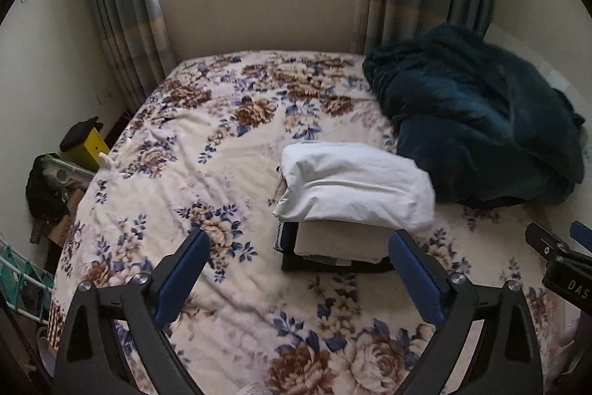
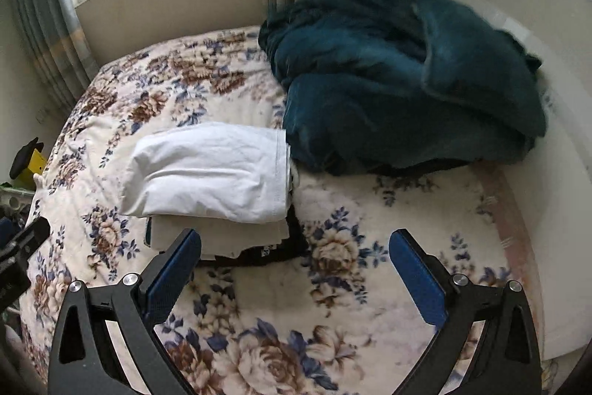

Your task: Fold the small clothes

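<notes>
A stack of folded clothes lies on the flowered bed cover [image 1: 207, 150]. Its top piece is a folded white garment [image 1: 355, 184], over a cream piece [image 1: 336, 241] and dark pieces at the bottom. The white garment also shows in the right wrist view [image 2: 211, 173], with the cream piece [image 2: 218, 234] under it. My left gripper [image 1: 299, 248] is open and empty, just in front of the stack. My right gripper [image 2: 295, 247] is open and empty, in front of the stack's right end. The right gripper's tip shows at the left wrist view's right edge [image 1: 555, 247].
A crumpled dark teal blanket [image 1: 477, 121] lies at the bed's back right, touching the stack [image 2: 403, 76]. A yellow box [image 1: 92, 147] and clutter stand beside the bed on the left. Curtains [image 1: 122, 6] and a window are behind. Bare flowered cover [image 2: 370, 247] lies to the stack's right.
</notes>
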Demonstrator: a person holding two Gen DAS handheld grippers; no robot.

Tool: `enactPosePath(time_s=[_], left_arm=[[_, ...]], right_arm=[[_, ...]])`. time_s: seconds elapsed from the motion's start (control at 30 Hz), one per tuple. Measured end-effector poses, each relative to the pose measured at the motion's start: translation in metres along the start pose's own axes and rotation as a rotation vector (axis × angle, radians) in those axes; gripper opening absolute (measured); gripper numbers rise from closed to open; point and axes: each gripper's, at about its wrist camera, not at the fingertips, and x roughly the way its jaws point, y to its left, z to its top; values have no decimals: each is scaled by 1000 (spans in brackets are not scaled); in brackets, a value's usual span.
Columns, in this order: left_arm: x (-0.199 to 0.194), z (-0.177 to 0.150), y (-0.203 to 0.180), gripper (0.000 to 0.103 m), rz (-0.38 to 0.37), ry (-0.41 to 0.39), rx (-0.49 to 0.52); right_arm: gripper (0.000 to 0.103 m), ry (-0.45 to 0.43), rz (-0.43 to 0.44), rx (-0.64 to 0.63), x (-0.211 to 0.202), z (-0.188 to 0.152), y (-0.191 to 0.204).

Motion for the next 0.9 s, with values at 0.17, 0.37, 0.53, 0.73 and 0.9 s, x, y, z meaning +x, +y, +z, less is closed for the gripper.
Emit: enactPosePath(time_s=[0.17, 0.37, 0.53, 0.73, 0.9], left_arm=[[-77, -11, -2, 99, 2, -46, 0], [-166, -30, -9, 99, 2, -112, 28], [-221, -47, -12, 99, 1, -152, 27], [-265, -63, -10, 99, 7, -188, 5], [-287, -77, -10, 99, 21, -205, -1]], right_arm=[[103, -65, 8, -14, -88, -10, -9], [103, -132, 33, -24, -200, -35, -26], [103, -189, 56, -53, -285, -62, -39], [103, -238, 81, -71, -365, -94, -54], [103, -262, 95, -61, -408, -113, -69]])
